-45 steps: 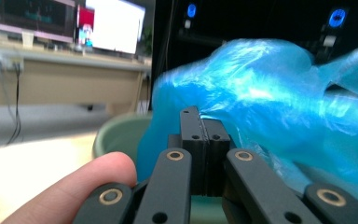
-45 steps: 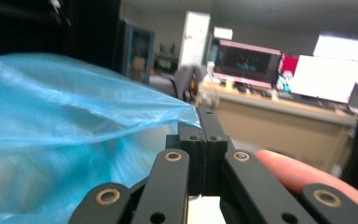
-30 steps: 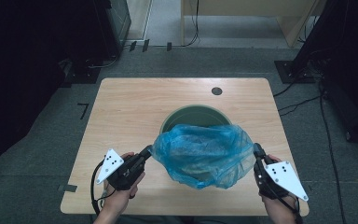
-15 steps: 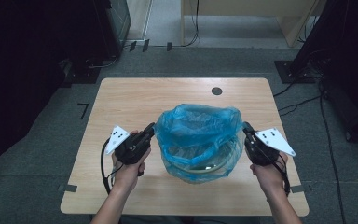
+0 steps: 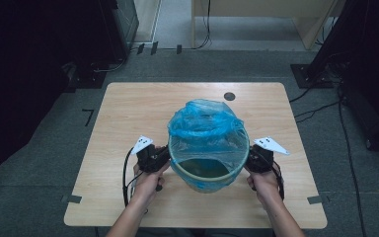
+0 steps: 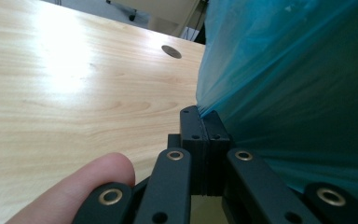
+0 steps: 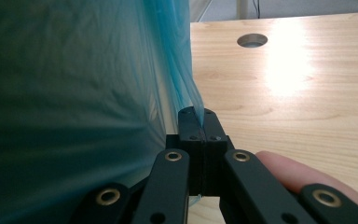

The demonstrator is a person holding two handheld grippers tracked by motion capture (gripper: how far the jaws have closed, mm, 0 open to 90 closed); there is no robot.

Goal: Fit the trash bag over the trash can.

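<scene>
One pale wooden table (image 5: 128, 123) with rounded corners takes up the middle of the high view, standing on grey carpet, and it has one small round cable hole (image 5: 229, 96) near its far edge at about one o'clock from the centre. On it, slightly toward six o'clock of centre, stands one round dark-green bin (image 5: 207, 173), and one thin translucent blue plastic bag (image 5: 205, 128) is draped over its mouth, bunched in a crumpled mound at the bin's twelve o'clock side and stretched taut across the near part of the rim. Two hand-held black two-jaw grippers work the bag: the left gripper (image 5: 162, 157) sits at the bin's nine o'clock and the right gripper (image 5: 252, 159) at its three o'clock, each just beside the rim. In the left gripper view the jaws are pressed together on one edge of the blue film (image 6: 261, 84); in the right gripper view the jaws likewise pinch a fold of film (image 7: 74, 93) between them. One fingertip shows beside each gripper's linkage
</scene>
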